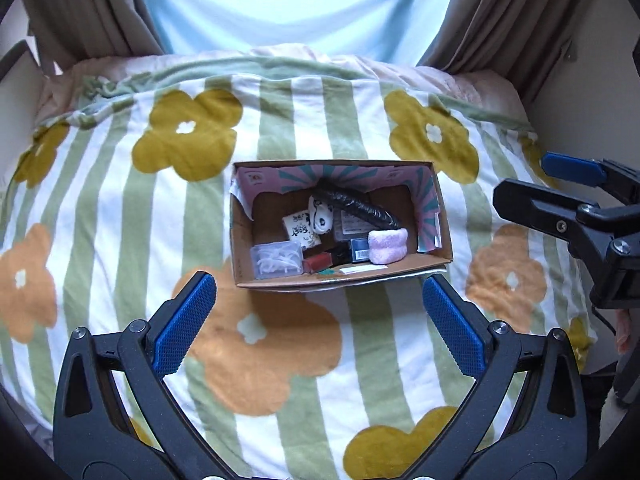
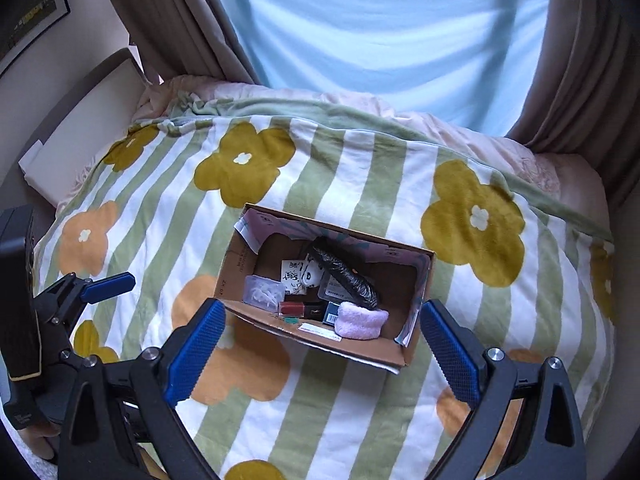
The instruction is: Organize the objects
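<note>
2 wrist fisheyes above the blanket (image 1: 120, 208), angled down from near, both sharing the cardboard box (image 1: 240, 256).

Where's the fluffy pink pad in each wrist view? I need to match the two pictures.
Left wrist: pink pad sits right of centre, in the cardboard box's near right part.
Right wrist: pink pad sits just below centre, against the box's near wall.
Shared landmark: the long black wrapped roll lying just behind it.

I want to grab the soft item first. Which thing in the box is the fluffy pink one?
The pink fluffy pad, at the near right of the cardboard box, below the long black wrapped bundle; the others look hard or printed.
</note>
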`<state>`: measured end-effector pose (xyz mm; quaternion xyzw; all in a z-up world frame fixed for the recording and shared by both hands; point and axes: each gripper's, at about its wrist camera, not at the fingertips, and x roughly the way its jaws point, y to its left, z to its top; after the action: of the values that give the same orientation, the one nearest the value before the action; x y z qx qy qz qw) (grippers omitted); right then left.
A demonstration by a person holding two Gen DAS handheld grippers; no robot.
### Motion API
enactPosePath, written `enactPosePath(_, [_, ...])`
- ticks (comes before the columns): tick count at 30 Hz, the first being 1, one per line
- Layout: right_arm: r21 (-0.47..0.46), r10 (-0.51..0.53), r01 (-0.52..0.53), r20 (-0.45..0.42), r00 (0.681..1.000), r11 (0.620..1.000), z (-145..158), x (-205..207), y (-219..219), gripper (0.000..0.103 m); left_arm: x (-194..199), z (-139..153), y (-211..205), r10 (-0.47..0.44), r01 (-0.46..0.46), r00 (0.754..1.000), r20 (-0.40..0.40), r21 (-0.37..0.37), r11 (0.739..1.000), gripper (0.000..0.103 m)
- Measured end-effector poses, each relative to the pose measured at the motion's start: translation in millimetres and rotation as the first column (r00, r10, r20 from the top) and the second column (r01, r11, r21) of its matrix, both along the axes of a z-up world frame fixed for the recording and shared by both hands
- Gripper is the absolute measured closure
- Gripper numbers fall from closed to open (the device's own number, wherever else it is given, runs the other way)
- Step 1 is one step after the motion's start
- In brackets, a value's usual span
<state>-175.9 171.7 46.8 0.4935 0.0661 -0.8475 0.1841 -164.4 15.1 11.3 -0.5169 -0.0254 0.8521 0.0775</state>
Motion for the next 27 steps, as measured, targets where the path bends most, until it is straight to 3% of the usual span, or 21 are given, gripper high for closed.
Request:
enactPosePath(6, [-0.004, -0.094, 0.094, -0.067, 0.993, 0.996, 15.2, 57.4, 11.8, 0.006, 39.7, 25.7, -15.7, 0.012, -0.012, 0.999, -0.051, -0.014, 1.0, 0.0])
enactPosePath(12, [-0.008, -0.196, 0.196, -0.066, 0.978, 0.981, -1.5, 91.8, 33.8, 0.006, 70.3, 27.3, -26.2, 0.043, -0.042, 0.997, -0.064, 0.013, 0.999, 0.0])
enactPosePath(19, [0.011, -0.234, 0.235, -0.055, 0.971, 0.972, -20.5, 100.2, 38.3, 0.006, 78.2, 14.3, -27.6, 0.044, -0.043, 0.998, -0.055, 0.014, 0.999, 0.0])
enactPosePath(27, [0.002, -0.258, 0.259, -0.057, 0.964, 0.966, -18.8, 94.4, 41.8, 0.006, 72.3, 12.8, -23.8, 0.034, -0.034, 0.998, -0.054, 0.013, 0.999, 0.0])
